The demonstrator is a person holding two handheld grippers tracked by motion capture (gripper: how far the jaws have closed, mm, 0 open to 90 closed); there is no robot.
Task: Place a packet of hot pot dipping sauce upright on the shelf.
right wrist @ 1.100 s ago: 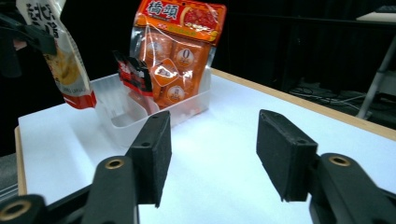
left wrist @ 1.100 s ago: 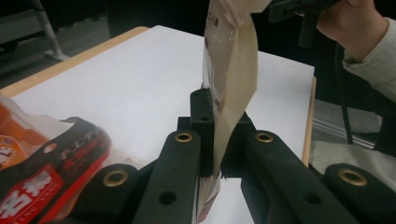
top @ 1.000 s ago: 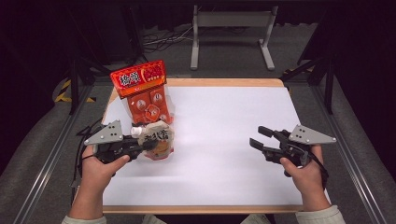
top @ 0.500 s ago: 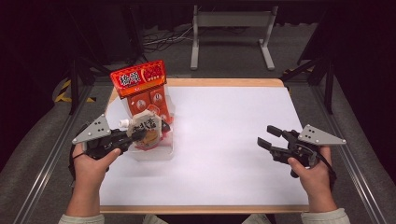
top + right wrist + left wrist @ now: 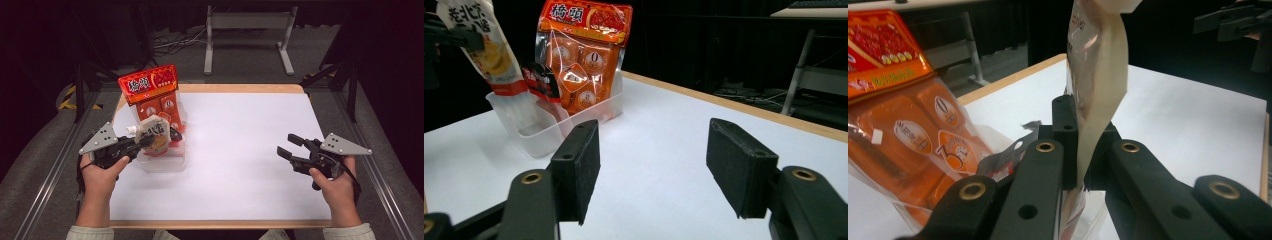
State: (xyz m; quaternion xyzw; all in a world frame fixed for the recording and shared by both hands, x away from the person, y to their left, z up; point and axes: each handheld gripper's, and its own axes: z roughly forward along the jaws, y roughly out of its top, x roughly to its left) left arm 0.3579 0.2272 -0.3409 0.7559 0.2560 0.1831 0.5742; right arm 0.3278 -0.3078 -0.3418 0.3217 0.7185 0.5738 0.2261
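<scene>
Over the clear plastic bin (image 5: pixel 165 161) at the table's left side, a cream sauce pouch (image 5: pixel 152 136) with a white spout hangs pinched between the pads of the left gripper (image 5: pixel 145 142). Behind it in the bin stands a large orange snack bag (image 5: pixel 155 100), with a small dark packet (image 5: pixel 540 76) tucked just beside it. Well apart on the white table (image 5: pixel 235 150), the right gripper (image 5: pixel 290 146) hovers with its jaws spread, having just been opening, nothing between them.

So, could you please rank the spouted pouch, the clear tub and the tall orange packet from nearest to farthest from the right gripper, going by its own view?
1. Clear tub, ahead to the left.
2. Orange packet, standing at the tub's far end.
3. Spouted pouch, far left; close to the packet's range, so this order is uncertain.
</scene>
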